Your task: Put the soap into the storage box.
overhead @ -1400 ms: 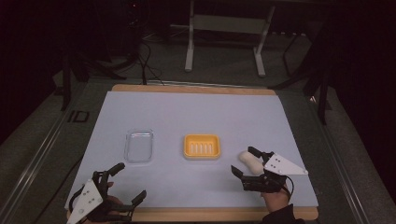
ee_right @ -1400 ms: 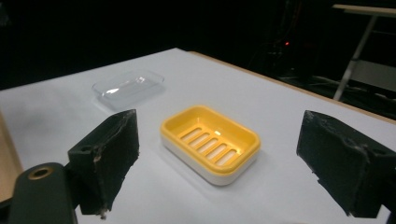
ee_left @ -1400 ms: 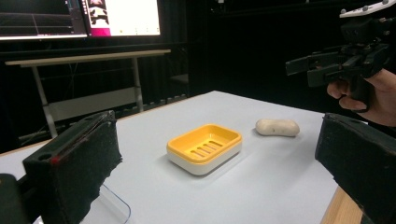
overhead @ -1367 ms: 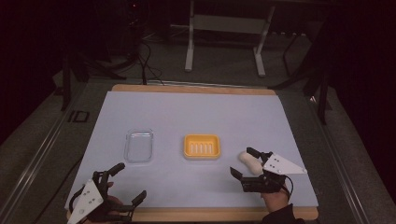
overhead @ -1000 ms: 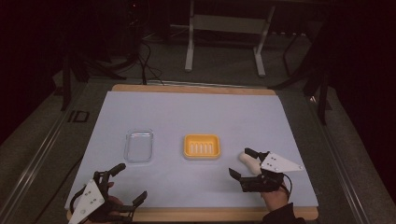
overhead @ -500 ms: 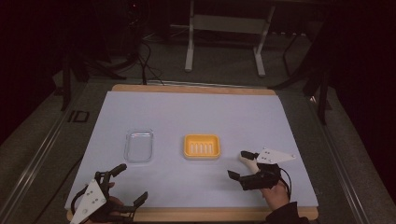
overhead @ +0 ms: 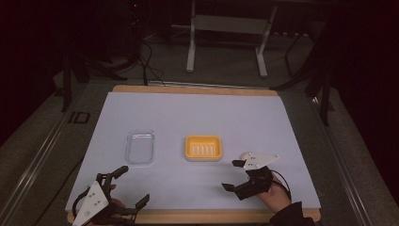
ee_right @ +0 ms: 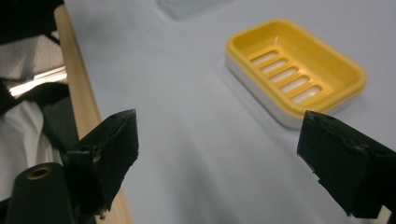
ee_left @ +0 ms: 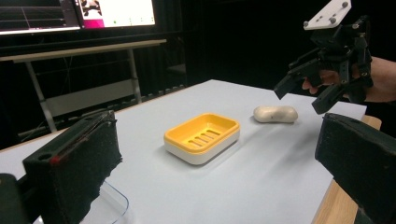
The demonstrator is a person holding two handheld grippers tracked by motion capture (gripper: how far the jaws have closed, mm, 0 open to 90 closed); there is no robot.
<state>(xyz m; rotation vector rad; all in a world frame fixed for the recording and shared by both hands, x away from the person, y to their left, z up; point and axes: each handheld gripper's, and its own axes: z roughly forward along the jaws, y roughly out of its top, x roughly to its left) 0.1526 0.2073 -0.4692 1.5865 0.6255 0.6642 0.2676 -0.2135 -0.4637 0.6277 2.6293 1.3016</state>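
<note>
A yellow soap dish (overhead: 203,148) with a slotted floor sits mid-table; it also appears as the dish (ee_left: 203,136) and the dish (ee_right: 299,74) in the gripper views. A pale bar of soap (ee_left: 275,113) lies on the mat just beyond the dish. My right gripper (overhead: 230,175) is open at the front right. In the left gripper view that same right gripper (ee_left: 302,97) hovers above and beside the soap, not touching it. Its own view has the right gripper (ee_right: 224,140) holding nothing. My left gripper (overhead: 131,186) is open at the front left, also empty (ee_left: 219,158).
A clear plastic tray (overhead: 140,147) lies left of the dish, its corner (ee_left: 114,203) near my left jaw. The pale blue mat (overhead: 197,113) covers a wooden board with its edge (ee_right: 81,93) near my right jaw. A metal stand (overhead: 226,28) and a monitor (ee_left: 116,11) are beyond the table.
My right gripper has turned and drifted left toward the dish, so its grey plate now covers the soap in the high view. The left gripper has barely moved.
</note>
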